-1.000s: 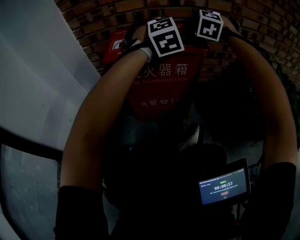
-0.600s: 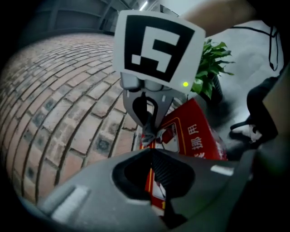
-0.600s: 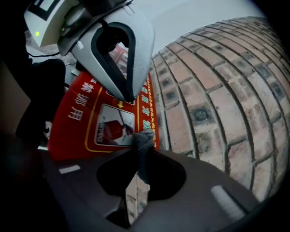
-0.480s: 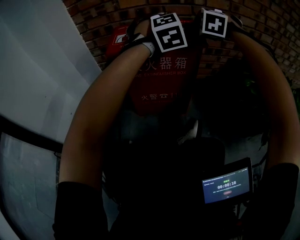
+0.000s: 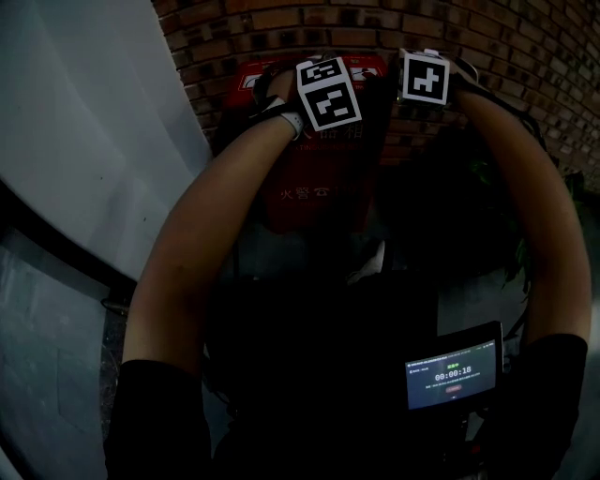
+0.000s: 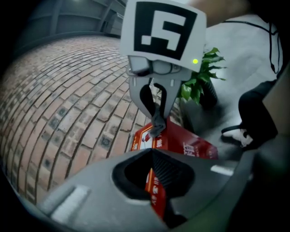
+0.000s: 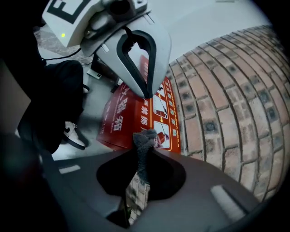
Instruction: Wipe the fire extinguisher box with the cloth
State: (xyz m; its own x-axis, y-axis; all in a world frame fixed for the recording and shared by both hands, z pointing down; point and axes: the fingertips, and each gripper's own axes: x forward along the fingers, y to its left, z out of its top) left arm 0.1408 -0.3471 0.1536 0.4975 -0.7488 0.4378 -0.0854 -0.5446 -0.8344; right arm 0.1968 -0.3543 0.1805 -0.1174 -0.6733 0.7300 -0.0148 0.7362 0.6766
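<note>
A red fire extinguisher box stands against the brick wall, also seen as the box and the box. Both grippers are close together at its upper part, and in the head view only their marker cubes show, left cube and right cube. My right gripper is shut on a grey cloth that sticks out past its tips near the box's picture label. The left gripper view shows that right gripper with the cloth touching the box top. My left gripper is shut with nothing in it; it appears as the left gripper just above the cloth.
The brick wall runs behind the box and a pale wall panel stands at the left. A potted plant sits right of the box. A small screen with a timer hangs low right. The person's shoe rests on the grey floor.
The head view has tilted, so more brick wall shows above the box. Both grippers stay together and now sit a little lower over the box's lettering.
</note>
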